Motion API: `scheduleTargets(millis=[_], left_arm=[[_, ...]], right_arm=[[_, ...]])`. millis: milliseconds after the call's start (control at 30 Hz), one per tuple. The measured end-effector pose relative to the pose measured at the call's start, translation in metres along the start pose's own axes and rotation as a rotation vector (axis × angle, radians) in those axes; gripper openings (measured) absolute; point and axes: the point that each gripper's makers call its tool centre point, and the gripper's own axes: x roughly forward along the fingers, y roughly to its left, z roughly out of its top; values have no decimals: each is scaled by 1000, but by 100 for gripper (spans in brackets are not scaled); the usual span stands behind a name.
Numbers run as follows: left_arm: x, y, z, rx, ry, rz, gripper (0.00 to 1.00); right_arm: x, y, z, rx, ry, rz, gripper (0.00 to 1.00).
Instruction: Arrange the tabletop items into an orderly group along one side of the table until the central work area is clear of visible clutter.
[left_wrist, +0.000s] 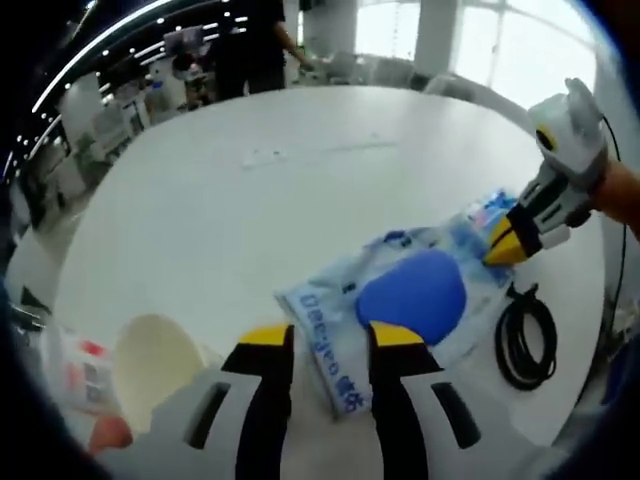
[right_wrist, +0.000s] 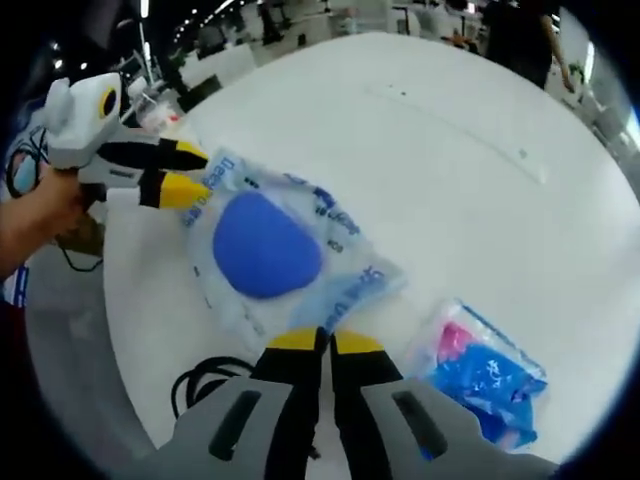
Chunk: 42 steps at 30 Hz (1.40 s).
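Right gripper (right_wrist: 325, 345) clenched on the clear bag (right_wrist: 275, 250), left gripper (left_wrist: 330, 345) released; uneven pulling risks tearing it or sliding it off the bench (right_wrist: 450, 150) edge.

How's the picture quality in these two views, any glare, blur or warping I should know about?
Left gripper view: windows at the top blow out to white, the round table bends from the fisheye, and the cup near the edge is soft. Right gripper view: even light, mild sheen on the clear bag, table edge curved, print on the bag blurred.
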Motion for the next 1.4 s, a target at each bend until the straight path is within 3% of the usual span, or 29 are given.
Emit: scheduleTargets(millis=[233, 400, 567, 800, 1133, 1400], left_arm=[[-11, -7, 23, -4, -79, -22, 28], [-19, -19, 29, -17, -121, -70, 27], [-12, -35, 14, 17, -97, -103, 25], [4, -39, -7, 32, -36, -94, 23], [19, -38, -21, 66, 24, -78, 21], [25, -34, -23, 49, 24, -81, 22]], right_arm=[[0, 0, 0, 0, 4, -7, 3], [0, 1, 0, 2, 2, -9, 3], [2, 2, 2, 1, -1, -10, 3], [2, 3, 1, 3, -6, -6, 3], [4, 0, 1, 1, -4, -8, 4], [7, -2, 1, 11, -3, -6, 4]])
